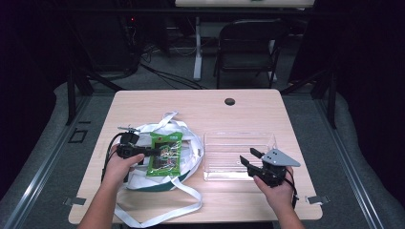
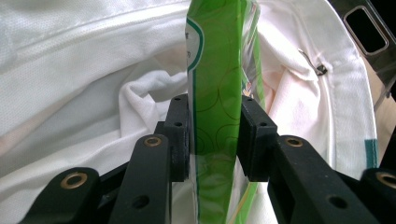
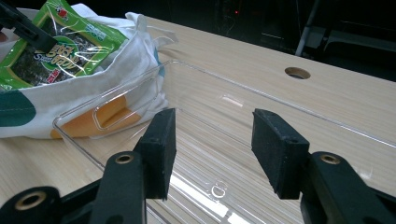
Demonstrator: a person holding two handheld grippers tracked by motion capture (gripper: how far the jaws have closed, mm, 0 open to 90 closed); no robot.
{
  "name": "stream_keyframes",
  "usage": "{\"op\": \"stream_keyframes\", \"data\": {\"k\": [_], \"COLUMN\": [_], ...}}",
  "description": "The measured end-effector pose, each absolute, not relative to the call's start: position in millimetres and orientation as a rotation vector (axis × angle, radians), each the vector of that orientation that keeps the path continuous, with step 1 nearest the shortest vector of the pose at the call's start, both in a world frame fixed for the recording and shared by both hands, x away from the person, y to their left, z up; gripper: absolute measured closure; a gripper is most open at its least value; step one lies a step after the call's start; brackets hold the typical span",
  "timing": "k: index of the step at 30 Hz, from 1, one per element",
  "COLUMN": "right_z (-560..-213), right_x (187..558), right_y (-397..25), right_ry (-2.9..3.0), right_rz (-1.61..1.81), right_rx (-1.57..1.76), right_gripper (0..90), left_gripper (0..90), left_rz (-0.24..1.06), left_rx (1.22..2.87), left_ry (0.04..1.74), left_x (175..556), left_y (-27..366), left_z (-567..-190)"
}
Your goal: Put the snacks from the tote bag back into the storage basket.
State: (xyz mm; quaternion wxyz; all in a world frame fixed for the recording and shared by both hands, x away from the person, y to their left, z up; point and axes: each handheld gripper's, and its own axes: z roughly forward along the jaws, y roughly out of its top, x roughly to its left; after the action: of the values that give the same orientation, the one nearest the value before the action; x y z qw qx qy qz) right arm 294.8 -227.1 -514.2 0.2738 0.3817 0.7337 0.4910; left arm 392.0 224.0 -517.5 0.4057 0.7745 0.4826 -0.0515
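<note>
The left gripper [image 1: 154, 152] pinches a green seaweed snack packet [image 1: 165, 153] by its left edge; in the left gripper view the jaws press flat against both faces of the packet [image 2: 218, 107], with the film squeezed between the pads. In the high view the packet sits over a white cloth bag [image 1: 143, 177] on the left half of the table [image 1: 248, 107], its long axis running near to far, the top end pointing toward the far edge and leaning slightly right. The bag's long white straps [image 1: 157, 217] trail toward the near edge. The right gripper [image 1: 250, 157] hovers at the near right corner of a clear plastic bin [image 1: 239, 138], its jaws spread apart with nothing between them; the bin stands just right of the bag.
</note>
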Motion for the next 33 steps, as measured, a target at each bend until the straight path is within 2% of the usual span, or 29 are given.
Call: {"op": "stream_keyframes", "data": {"k": [17,33], "right_z": [-515,-515], "right_x": [295,295], "right_y": [-228,-228], "right_ry": [1.971,1.969], "right_rz": [1.317,1.316], "right_rx": [1.035,1.036], "right_gripper": [50.0,49.9], "left_gripper": [72.1,72.4], "left_rz": [-0.186,-0.133], "left_rx": [1.972,1.964], "left_ry": [1.182,1.177], "left_x": [392,391], "left_y": [230,235], "left_z": [-514,-509]}}
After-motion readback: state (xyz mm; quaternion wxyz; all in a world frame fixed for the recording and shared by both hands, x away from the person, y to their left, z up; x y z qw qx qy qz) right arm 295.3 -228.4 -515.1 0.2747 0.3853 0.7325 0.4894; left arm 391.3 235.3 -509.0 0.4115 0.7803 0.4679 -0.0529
